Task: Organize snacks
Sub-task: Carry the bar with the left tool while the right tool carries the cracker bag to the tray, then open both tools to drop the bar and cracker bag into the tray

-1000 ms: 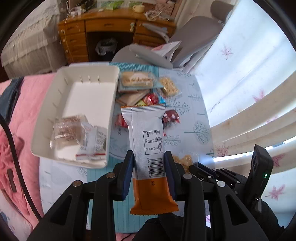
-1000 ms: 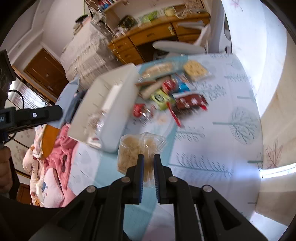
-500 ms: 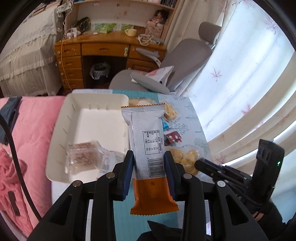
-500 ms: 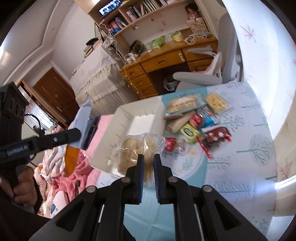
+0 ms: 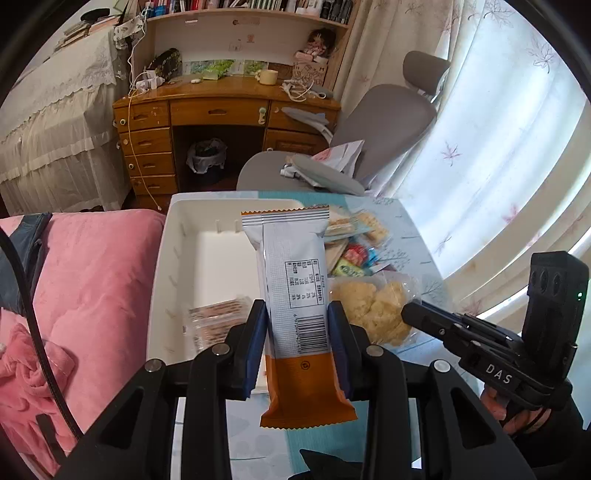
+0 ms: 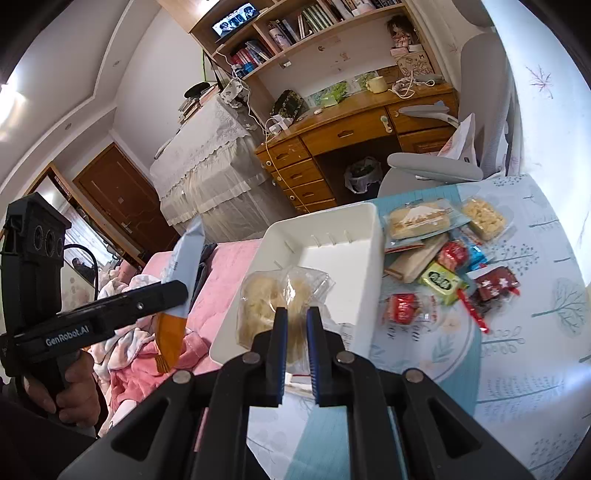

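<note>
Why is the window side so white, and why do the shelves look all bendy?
Left wrist view: daylight through the pale leaf-print curtain washes it out to white. Right wrist view: the same glare bleaches the far edge of the tree-print tablecloth, and the fisheye lens curves the wooden bookshelf. Both views are sharp, not blurry.

A home bedroom — pink bedding (image 5: 92, 280), wooden desk (image 5: 221, 110), bookshelves (image 6: 314, 22) and swivel chair (image 5: 384, 118).
</note>
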Motion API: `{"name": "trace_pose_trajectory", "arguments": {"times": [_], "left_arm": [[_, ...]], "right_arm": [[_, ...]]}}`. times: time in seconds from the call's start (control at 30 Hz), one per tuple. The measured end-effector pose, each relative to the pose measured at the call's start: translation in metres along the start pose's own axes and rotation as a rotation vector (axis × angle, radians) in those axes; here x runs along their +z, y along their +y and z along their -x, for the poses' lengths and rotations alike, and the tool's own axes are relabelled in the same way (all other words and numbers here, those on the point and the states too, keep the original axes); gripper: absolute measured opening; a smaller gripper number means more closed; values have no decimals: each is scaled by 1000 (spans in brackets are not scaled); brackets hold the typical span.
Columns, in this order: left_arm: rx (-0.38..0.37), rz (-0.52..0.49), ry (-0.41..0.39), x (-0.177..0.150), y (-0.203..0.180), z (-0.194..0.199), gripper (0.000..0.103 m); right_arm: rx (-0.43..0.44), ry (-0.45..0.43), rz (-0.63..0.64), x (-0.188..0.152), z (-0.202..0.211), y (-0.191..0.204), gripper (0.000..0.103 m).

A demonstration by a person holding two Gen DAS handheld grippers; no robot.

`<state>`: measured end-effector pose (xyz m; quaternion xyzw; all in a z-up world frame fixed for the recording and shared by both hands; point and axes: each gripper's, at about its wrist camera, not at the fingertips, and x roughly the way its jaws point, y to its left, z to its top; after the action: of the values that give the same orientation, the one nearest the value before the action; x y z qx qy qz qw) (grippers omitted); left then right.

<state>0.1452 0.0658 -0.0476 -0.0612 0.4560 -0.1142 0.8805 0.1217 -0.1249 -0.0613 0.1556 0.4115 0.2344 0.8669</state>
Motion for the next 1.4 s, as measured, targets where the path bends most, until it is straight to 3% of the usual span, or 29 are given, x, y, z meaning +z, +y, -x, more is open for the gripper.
{"name": "trace_pose_trajectory", "arguments": {"times": [0.23, 0.3, 0.33, 0.43, 0.5, 0.57, 0.77, 1.4], "left_arm": [[8, 9, 55, -7, 35, -12, 34], [22, 25, 85, -9, 45, -17, 40], [24, 35, 104, -11, 49, -20, 44], [48, 60, 135, -15, 58, -25, 62], [58, 57, 141, -17, 59, -26, 72], [73, 48, 146, -18, 58, -26, 76], [90, 29, 141, -18, 48, -24, 82], [23, 70, 113, -18, -32, -27, 82]], "right_arm": [[-76, 14, 5, -13, -26, 26, 13], [-114, 25, 5, -17, -31, 31, 14], [-139, 29, 1, -18, -34, 32, 17], [-223, 42, 1, -23, -40, 33, 44], [-241, 30, 5, -24, -37, 32, 48], [-260, 27, 2, -24, -35, 30, 51], [-301, 20, -26, -23, -25, 23, 59], [-357, 47, -11, -14, 32, -24, 60]]}}
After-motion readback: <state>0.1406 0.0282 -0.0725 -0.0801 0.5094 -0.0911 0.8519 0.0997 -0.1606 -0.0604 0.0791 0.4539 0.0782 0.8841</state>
